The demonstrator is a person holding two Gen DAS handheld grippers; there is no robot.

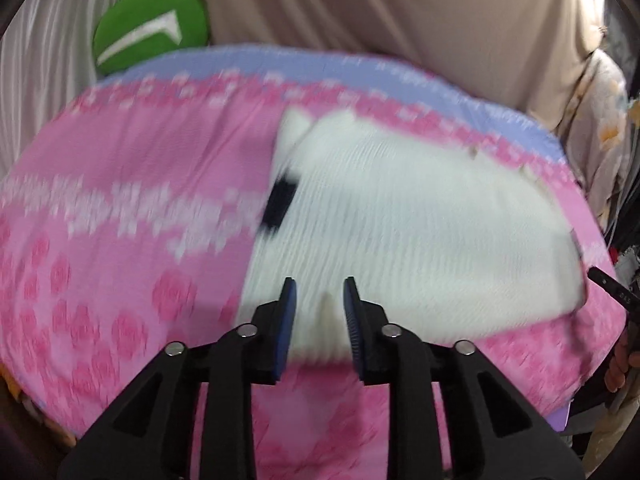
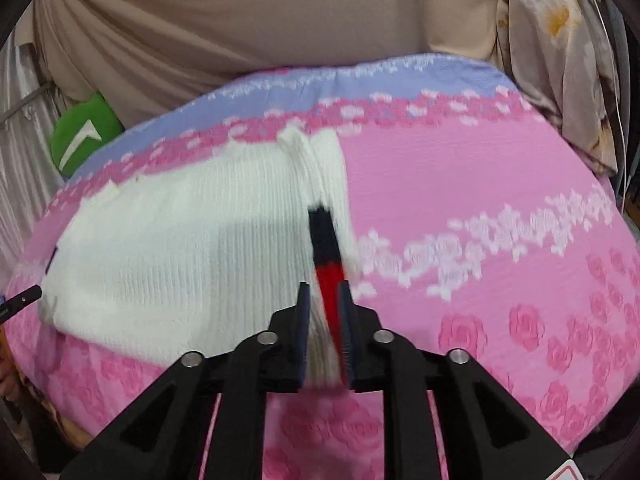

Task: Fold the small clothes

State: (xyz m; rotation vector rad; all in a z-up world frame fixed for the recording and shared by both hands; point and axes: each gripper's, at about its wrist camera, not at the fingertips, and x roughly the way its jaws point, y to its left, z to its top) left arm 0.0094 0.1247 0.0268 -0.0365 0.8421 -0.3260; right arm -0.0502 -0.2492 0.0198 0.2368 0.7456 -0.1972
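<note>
- Left wrist view: the left gripper point(image 1: 319, 292) has its jaws apart over the near edge of the white knit point(image 1: 400, 216), which lies on the pink sheet point(image 1: 120, 184).
- Right gripper point(image 2: 323, 294): jaws narrowly apart around the knit's red-black stripe point(image 2: 326, 252); whether they clamp it, I cannot tell.

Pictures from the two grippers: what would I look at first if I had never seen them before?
The big white knitted garment grabs you first, spread on a bright pink rose-patterned bedcover. Next comes its black and red stripe, running down the edge into the right gripper, whose jaws sit either side of that edge. In the left wrist view, the left gripper is open over the garment's near edge, and a green cushion peeks from the back left corner.
</note>
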